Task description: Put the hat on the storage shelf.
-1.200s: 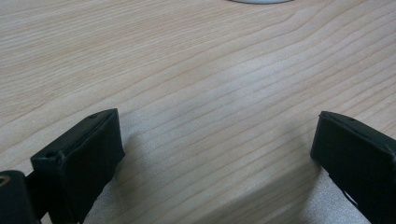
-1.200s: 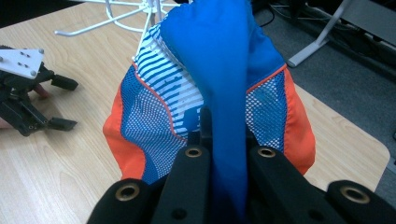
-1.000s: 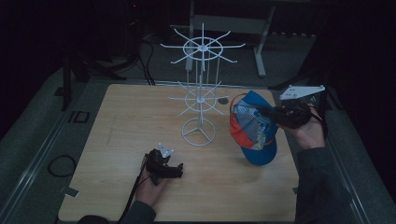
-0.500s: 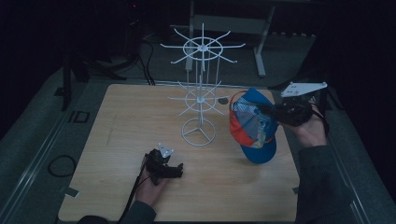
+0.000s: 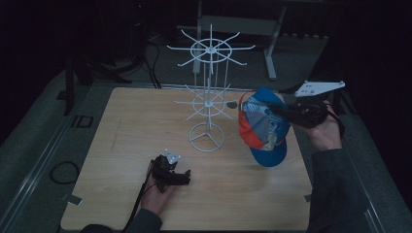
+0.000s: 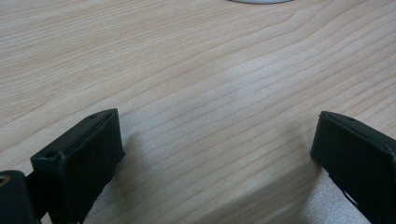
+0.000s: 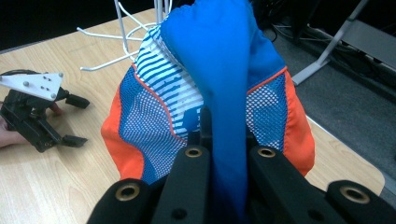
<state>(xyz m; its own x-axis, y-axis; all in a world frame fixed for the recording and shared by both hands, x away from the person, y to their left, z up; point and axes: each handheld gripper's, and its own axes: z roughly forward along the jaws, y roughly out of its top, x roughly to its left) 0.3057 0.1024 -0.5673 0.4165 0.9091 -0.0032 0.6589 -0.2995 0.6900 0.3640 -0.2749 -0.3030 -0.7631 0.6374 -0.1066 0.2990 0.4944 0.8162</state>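
Note:
A blue, orange and white cap [image 5: 262,128] hangs in the air over the table's right side, just right of a white wire hook rack [image 5: 210,97]. My right gripper [image 5: 279,110] is shut on the cap's blue fabric [image 7: 219,70], which is pinched between the jaws of the right gripper [image 7: 229,154]. My left gripper [image 5: 186,177] rests in the hand on the wooden table [image 5: 121,145] near the front edge, open with nothing between its fingers. In its own view the left gripper [image 6: 217,140] frames bare wood. The left gripper [image 7: 77,119] lies far left in the right gripper view.
The rack's round base [image 5: 207,138] stands at the table's middle, its rim [image 6: 259,1] just ahead of the left jaws. Hook arms [image 7: 126,28] spread close behind the cap. A metal frame leg [image 5: 269,48] stands beyond the table on the dark floor.
My right gripper has risen slightly with the cap still in it. The left gripper has stayed where it was.

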